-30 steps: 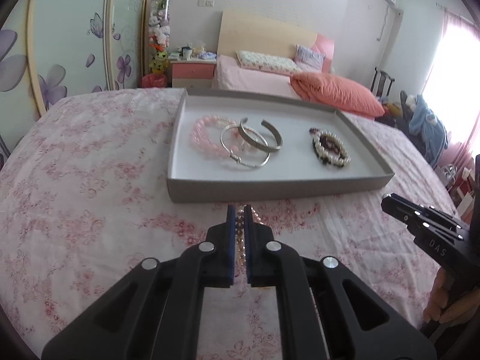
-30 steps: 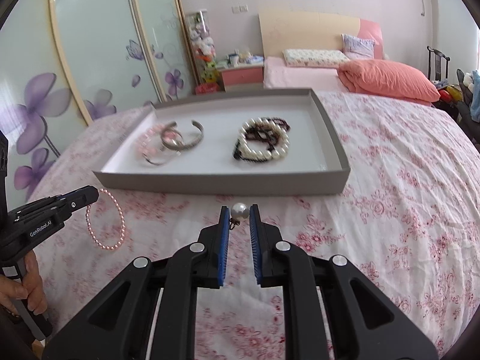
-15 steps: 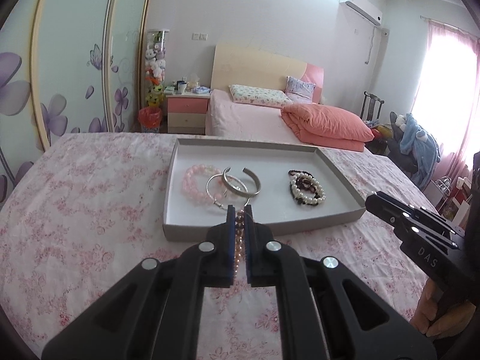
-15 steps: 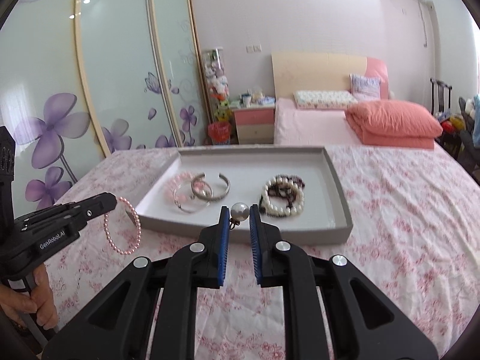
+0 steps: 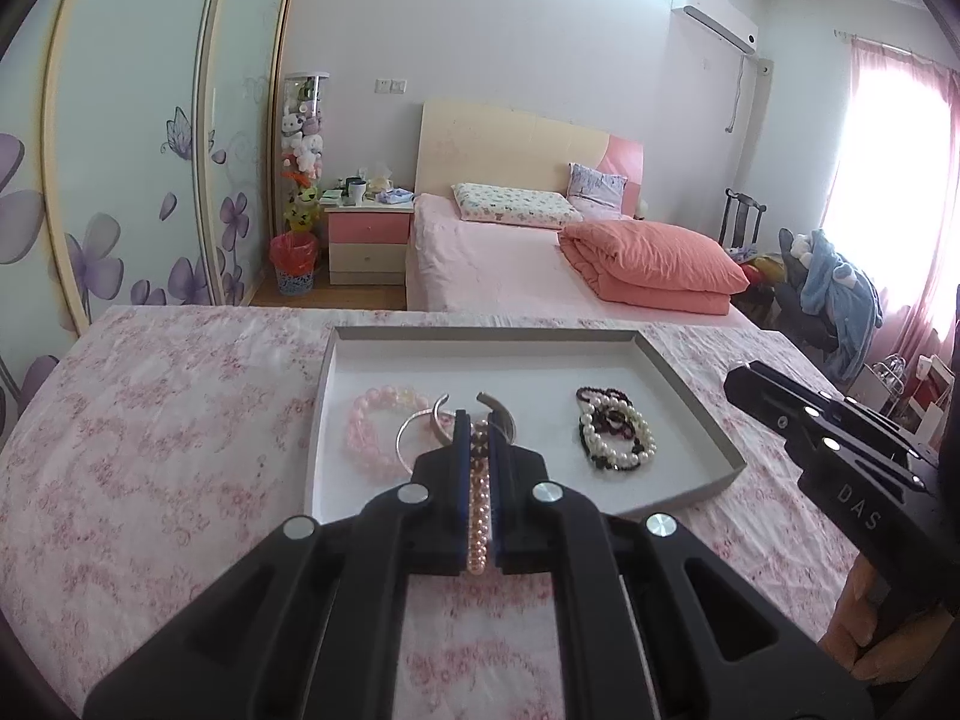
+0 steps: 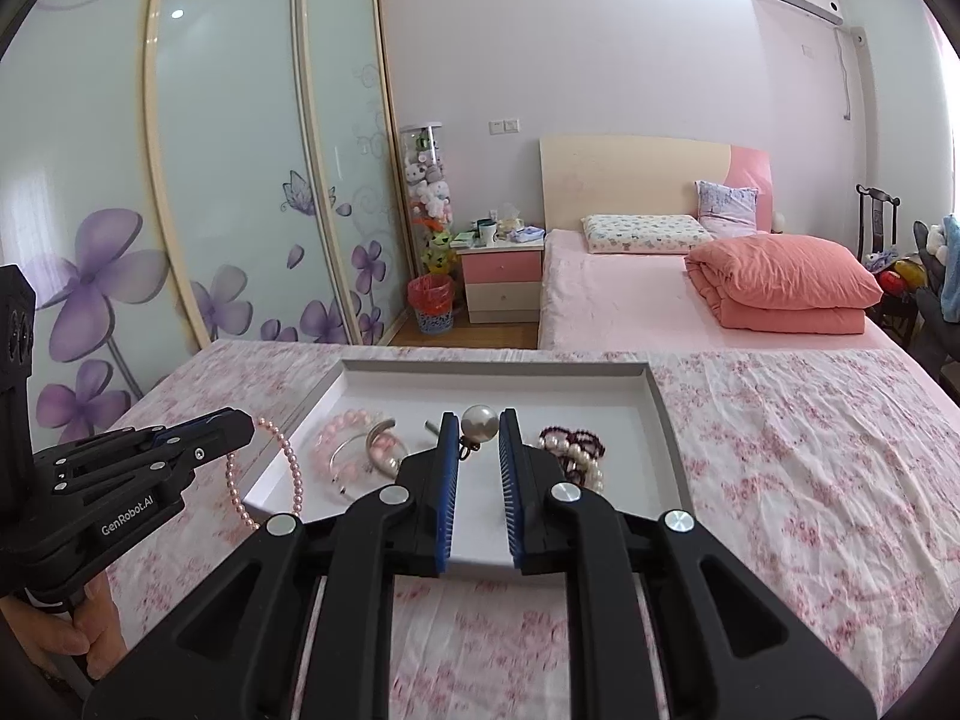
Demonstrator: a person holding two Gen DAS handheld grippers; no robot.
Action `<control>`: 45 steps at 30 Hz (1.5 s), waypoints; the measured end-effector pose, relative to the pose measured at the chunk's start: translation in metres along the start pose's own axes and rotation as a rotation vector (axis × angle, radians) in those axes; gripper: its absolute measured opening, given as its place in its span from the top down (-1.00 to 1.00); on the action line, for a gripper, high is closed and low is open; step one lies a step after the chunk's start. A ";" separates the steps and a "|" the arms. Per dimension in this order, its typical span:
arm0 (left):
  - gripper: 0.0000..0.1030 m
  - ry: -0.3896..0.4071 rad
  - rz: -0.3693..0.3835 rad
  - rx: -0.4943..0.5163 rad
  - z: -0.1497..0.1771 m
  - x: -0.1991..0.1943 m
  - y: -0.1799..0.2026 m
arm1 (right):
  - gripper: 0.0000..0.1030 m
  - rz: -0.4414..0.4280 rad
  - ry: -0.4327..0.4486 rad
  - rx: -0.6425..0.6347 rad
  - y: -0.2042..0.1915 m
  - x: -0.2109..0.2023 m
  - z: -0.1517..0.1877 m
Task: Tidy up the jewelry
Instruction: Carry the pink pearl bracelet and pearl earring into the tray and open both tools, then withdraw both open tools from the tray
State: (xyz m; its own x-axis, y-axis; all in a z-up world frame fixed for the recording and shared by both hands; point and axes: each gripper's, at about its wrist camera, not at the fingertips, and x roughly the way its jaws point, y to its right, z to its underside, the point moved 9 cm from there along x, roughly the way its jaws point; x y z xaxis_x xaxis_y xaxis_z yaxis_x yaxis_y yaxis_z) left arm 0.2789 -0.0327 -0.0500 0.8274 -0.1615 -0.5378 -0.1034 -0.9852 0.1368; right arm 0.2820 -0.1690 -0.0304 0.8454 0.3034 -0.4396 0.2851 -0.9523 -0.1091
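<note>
Desk [image 6: 810, 480] under a pink floral cloth; a shallow grey tray [image 6: 666, 420] with a white floor sits on it, long side facing the tools.

Tray contents, left to right: pink bead bracelet [image 5: 375, 432], silver bangles [image 5: 420, 429] overlapping it, then a heap of white pearl and dark bead bracelets [image 5: 615, 438] on the right. The far half of the tray floor is bare.

Left tool [image 5: 479, 426]: jaws clamped on a pink pearl bracelet [image 6: 264, 471]. In the right wrist view the loop hangs free below the tips, over the cloth just outside the tray's left wall. In its own view the beads run as a line between the pads.

Right tool [image 6: 479, 423]: jaws pinch a single large pearl earring [image 6: 479, 420] at the tips, its small hook dangling below. The tips are over the near middle of the tray.

Judgement on doing the step well:
- Both pieces are airborne; neither is placed yet.
- Bracelet: carry the loop over the wall before lowering, or it may snag on the rim. Set it on bare floor, away from the bangles, so the strands do not tangle.
- Earring: round and small, likely to roll. Lower it close to the floor before opening, in the gap between the bangles and the pearl heap or on the bare floor behind.
- Release one tool at a time, then lift straight up.
</note>
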 end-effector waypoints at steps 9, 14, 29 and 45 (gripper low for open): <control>0.88 -0.013 0.007 -0.018 -0.014 0.038 -0.002 | 0.71 0.009 -0.048 0.037 0.012 0.049 0.003; 0.88 -0.036 0.000 -0.011 -0.012 0.058 -0.002 | 0.72 0.004 -0.081 0.076 0.021 0.069 0.009; 0.60 -0.085 -0.008 -0.080 -0.002 0.081 -0.018 | 0.46 0.005 -0.140 0.147 0.035 0.081 0.022; 0.07 -0.036 -0.047 -0.078 0.009 0.025 -0.035 | 0.06 0.021 -0.100 0.122 0.028 0.032 0.023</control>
State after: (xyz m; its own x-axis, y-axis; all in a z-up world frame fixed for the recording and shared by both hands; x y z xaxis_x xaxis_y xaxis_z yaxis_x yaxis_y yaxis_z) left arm 0.2979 -0.0031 -0.0752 0.8096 -0.1183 -0.5749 -0.0204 -0.9845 0.1740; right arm 0.3063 -0.1869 -0.0681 0.7998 0.2846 -0.5284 0.2061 -0.9571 -0.2035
